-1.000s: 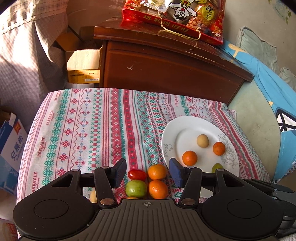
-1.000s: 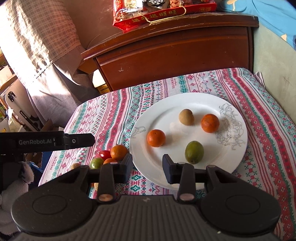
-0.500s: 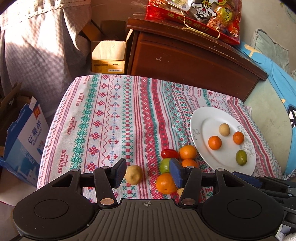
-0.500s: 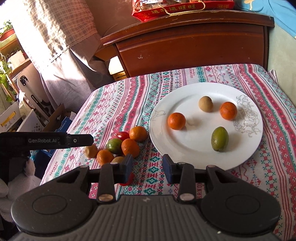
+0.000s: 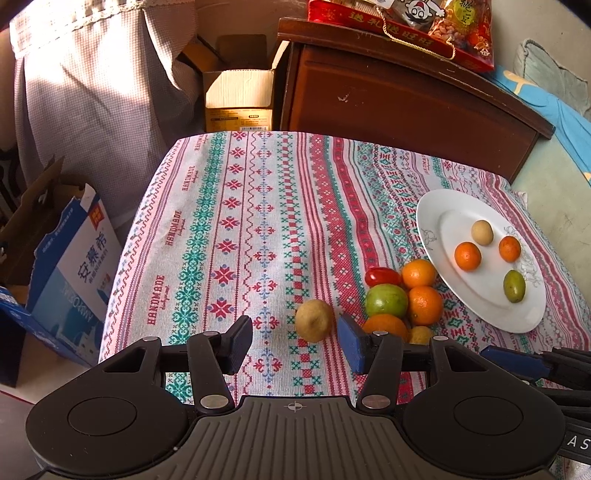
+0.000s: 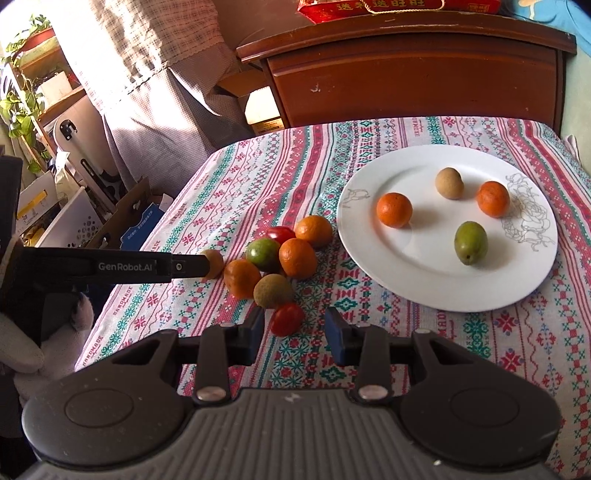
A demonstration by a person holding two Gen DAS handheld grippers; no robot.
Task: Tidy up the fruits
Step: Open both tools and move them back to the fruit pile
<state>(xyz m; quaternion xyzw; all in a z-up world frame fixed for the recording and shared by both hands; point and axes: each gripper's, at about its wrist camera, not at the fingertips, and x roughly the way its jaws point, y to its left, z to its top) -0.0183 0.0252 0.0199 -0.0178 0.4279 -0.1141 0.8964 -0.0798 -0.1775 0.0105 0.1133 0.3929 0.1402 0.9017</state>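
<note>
Both claws gape empty: left claw (image 5: pixel 295 341) before a tan fruit (image 5: pixel 313 319), right claw (image 6: pixel 294 332) before a red tomato (image 6: pixel 287 319).

4 fruits on plate (image 6: pixel 439 291), fruit pile (image 6: pixel 280 258) left of it

Warm sidelight, perhaps window; fisheye-bent edges.

Red snack bag (image 5: pixel 406 22) on the wooden cabinet (image 5: pixel 406 103): top cut off by frame edge in both views. Beside the plate (image 5: pixel 436 206), left-wrist view: orange (image 5: pixel 386 324) and yellowish fruit (image 5: pixel 419 334) partly hidden behind a gripper finger. Right-wrist view: brown fruit (image 6: pixel 216 263) half covered by the left gripper's (image 5: pixel 295 341) finger. Print on the blue carton (image 5: pixel 74 273) too small to read.
</note>
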